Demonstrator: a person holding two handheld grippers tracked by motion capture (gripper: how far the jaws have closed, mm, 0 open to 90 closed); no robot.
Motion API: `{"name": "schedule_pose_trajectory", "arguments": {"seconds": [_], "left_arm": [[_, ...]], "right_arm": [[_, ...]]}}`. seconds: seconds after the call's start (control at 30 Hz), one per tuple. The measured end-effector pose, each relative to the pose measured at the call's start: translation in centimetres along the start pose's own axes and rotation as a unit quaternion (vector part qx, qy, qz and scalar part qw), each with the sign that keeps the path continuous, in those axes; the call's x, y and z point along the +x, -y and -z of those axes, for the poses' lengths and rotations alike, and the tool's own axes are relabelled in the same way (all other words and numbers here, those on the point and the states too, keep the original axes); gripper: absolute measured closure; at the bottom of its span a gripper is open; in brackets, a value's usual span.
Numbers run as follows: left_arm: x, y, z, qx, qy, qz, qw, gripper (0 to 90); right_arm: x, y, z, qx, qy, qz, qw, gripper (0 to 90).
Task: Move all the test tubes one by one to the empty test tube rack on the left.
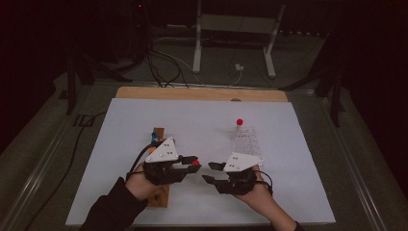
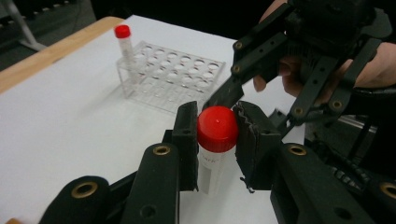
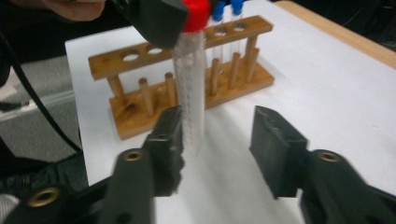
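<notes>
Left gripper (image 2: 217, 128): pinching red-capped tube (image 2: 214, 154) at the cap, upright, above white table (image 1: 269, 130), between wooden rack (image 3: 187, 74) and clear rack (image 2: 177, 77). Right gripper (image 3: 219, 140): spread, tube body between jaws, pads not pressing. Probably light, stiff plastic, smooth and somewhat slippery; maybe fragile under hard squeeze. Better hold just below cap, or mid-body, with gentle pressure.

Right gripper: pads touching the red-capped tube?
Apart. The right gripper view shows the right gripper open, a gap beside the red-capped tube, which the left gripper clamps.
</notes>
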State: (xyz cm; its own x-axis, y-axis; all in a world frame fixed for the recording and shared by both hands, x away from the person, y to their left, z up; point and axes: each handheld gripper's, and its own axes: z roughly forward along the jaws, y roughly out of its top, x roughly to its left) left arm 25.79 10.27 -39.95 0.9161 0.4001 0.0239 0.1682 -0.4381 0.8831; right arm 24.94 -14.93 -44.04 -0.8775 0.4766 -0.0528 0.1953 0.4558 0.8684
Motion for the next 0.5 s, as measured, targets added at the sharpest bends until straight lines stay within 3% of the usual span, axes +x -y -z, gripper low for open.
{"name": "schedule_pose_trajectory", "arguments": {"seconds": [0.27,0.5], "left_arm": [[0.6,-0.5,2.0,-0.017,-0.028,0.007,0.9994,71.9],[0.8,-0.7,3.3,-0.029,-0.045,0.009,0.9985,71.9]], "right_arm": [[-1.6,-0.1,1.2,-0.016,0.038,-0.026,0.9988,33.0],[-3.0,0.4,1.1,-0.003,0.067,-0.062,0.9959,11.2]]}}
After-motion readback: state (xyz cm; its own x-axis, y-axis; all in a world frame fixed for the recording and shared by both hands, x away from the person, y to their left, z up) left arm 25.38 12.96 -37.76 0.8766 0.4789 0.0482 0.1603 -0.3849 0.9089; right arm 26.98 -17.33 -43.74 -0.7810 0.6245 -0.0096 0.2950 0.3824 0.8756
